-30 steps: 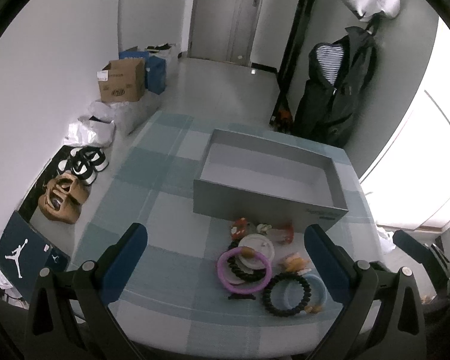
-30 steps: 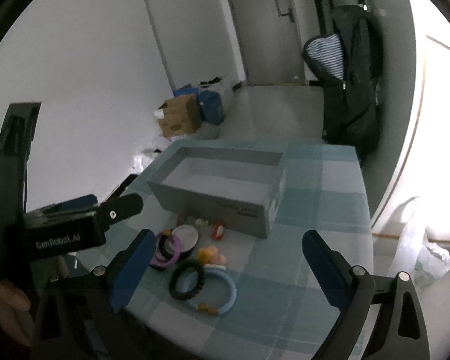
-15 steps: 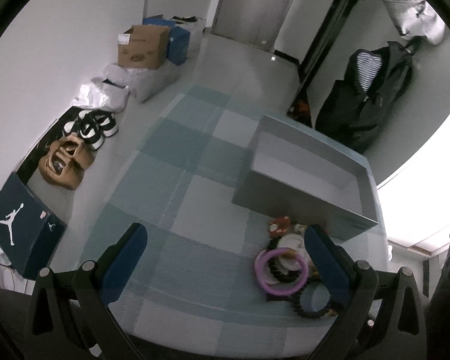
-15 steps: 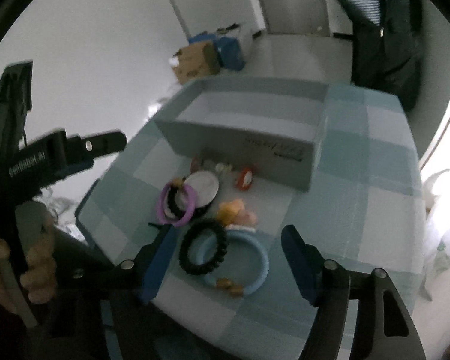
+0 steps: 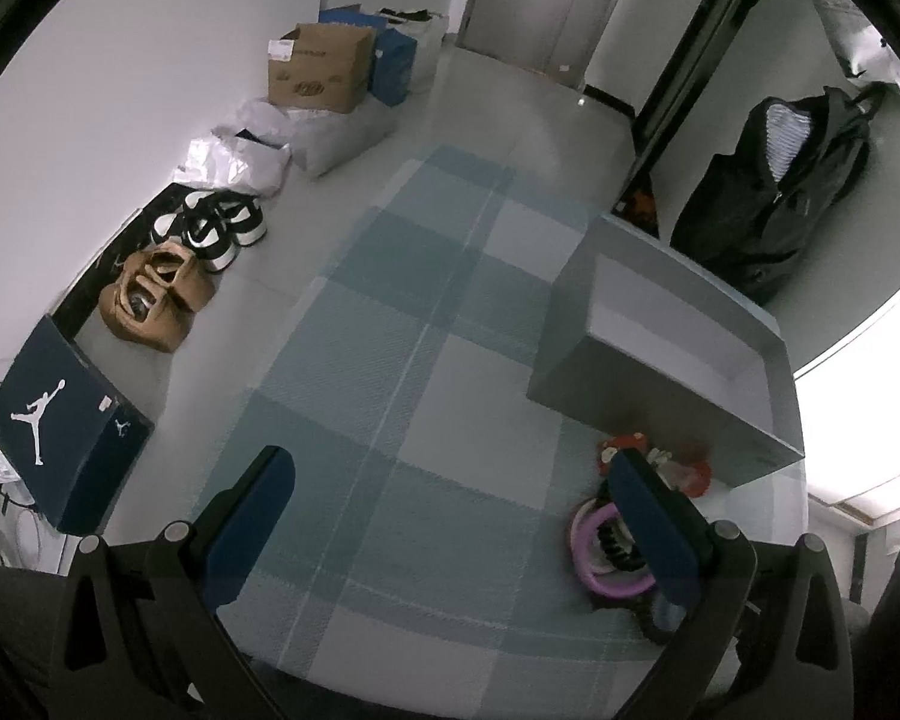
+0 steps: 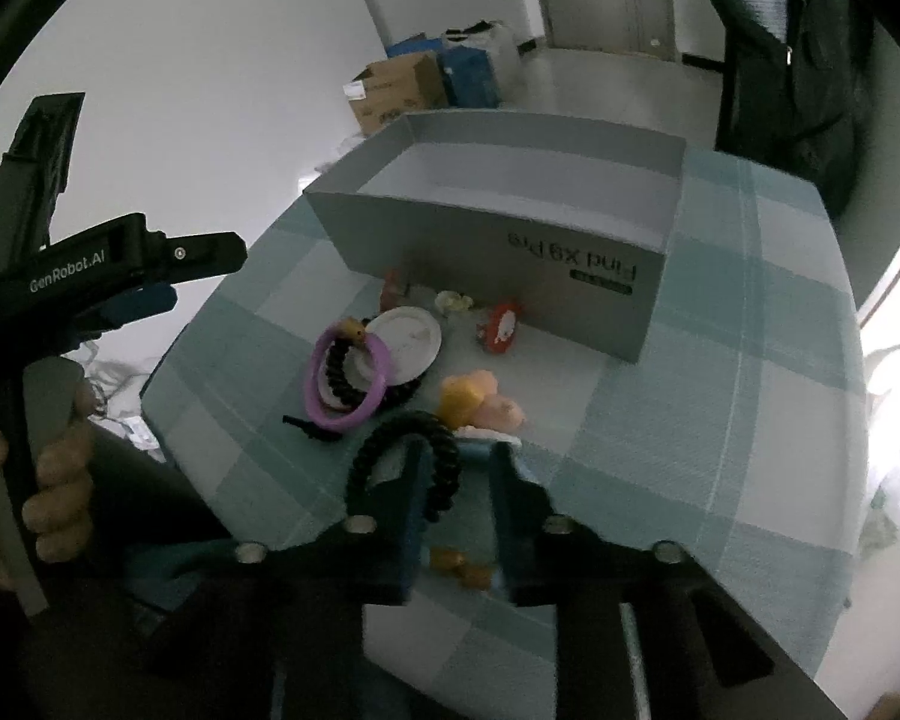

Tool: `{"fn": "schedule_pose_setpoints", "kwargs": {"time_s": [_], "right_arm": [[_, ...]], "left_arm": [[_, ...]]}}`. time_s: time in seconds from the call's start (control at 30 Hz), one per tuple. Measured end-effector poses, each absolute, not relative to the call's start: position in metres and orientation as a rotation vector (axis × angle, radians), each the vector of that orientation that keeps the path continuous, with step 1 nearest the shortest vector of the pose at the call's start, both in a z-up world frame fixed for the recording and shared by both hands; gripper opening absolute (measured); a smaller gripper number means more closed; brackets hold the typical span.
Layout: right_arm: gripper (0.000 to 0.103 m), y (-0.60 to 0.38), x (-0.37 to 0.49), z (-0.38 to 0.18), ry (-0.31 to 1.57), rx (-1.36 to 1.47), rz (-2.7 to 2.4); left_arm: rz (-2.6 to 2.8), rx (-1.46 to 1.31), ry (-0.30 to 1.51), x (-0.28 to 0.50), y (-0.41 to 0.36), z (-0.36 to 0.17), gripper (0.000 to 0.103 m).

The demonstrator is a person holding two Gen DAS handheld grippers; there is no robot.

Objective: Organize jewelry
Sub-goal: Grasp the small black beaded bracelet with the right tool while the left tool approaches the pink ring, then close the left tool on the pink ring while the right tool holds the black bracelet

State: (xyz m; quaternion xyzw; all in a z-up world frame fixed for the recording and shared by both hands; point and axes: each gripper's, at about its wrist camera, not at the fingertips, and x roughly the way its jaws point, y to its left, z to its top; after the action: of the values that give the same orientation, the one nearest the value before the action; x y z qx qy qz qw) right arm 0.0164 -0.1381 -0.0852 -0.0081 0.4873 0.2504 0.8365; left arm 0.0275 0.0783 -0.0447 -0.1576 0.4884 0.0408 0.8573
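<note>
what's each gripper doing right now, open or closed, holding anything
left gripper: open, holding nothing.
right gripper: jaws just closed on the black beaded bracelet.

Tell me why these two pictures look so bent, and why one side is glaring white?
Left wrist view: the fisheye lens curves the checked tablecloth and leaves dark corners; the window at right is blown out white. Right wrist view: same bending, dim overall, glare on the right edge, and the close right gripper looks soft.

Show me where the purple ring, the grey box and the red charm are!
purple ring (image 6: 378, 363): right wrist view, on its right-hand band.
grey box (image 6: 498, 264): right wrist view, on the near outer wall, left of the lettering.
red charm (image 6: 501, 327): right wrist view, on its red body.
</note>
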Motion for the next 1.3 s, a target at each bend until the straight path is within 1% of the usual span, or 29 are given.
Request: {"fn": "schedule_pose_setpoints", "kwargs": {"time_s": [0.07,0.2,0.43,0.5,0.53,0.6,0.7,0.77,0.8,0.87,1.0,1.07,1.13,1.3], "right_arm": [[0.009,-0.136,0.015,-0.086,1.035,-0.030,0.535],[0.009,-0.137,0.012,-0.081,1.020,-0.042,0.538],[0.008,-0.157,0.008,-0.064,0.967,0.039,0.532],[0.008,-0.160,0.010,-0.062,0.959,0.053,0.527],[0.008,-0.164,0.010,-0.059,0.951,0.060,0.522],[0.008,-0.164,0.010,-0.058,0.942,0.071,0.520],[0.009,-0.170,0.010,-0.053,0.924,0.087,0.520],[0.009,-0.172,0.009,-0.052,0.921,0.093,0.522],[0.009,-0.173,0.009,-0.051,0.921,0.097,0.524],[0.009,-0.167,0.011,-0.055,0.918,0.094,0.523],[0.009,-0.168,0.008,-0.055,0.912,0.097,0.523],[0.009,-0.169,0.008,-0.054,0.909,0.105,0.524],[0.009,-0.170,0.008,-0.052,0.900,0.109,0.524],[0.009,-0.174,0.009,-0.050,0.892,0.123,0.515]], "left_arm": [[0.070,-0.322,1.045,0.029,0.076,-0.047,0.102],[0.000,-0.325,1.096,0.031,0.070,-0.057,0.102],[-0.113,-0.313,1.176,0.034,0.056,-0.071,0.102],[-0.136,-0.295,1.178,0.034,0.049,-0.071,0.096],[-0.146,-0.273,1.181,0.034,0.046,-0.070,0.092],[-0.150,-0.239,1.180,0.035,0.041,-0.070,0.090],[-0.164,-0.206,1.169,0.034,0.036,-0.067,0.079],[-0.173,-0.194,1.163,0.034,0.035,-0.067,0.066],[-0.180,-0.197,1.158,0.034,0.035,-0.066,0.062],[-0.192,-0.204,1.155,0.034,0.035,-0.066,0.038],[-0.230,-0.224,1.155,0.035,0.034,-0.068,0.024],[-0.248,-0.238,1.161,0.035,0.034,-0.069,0.012],[-0.255,-0.247,1.164,0.036,0.036,-0.068,0.007],[-0.285,-0.241,1.136,0.032,0.036,-0.059,0.006]]}}
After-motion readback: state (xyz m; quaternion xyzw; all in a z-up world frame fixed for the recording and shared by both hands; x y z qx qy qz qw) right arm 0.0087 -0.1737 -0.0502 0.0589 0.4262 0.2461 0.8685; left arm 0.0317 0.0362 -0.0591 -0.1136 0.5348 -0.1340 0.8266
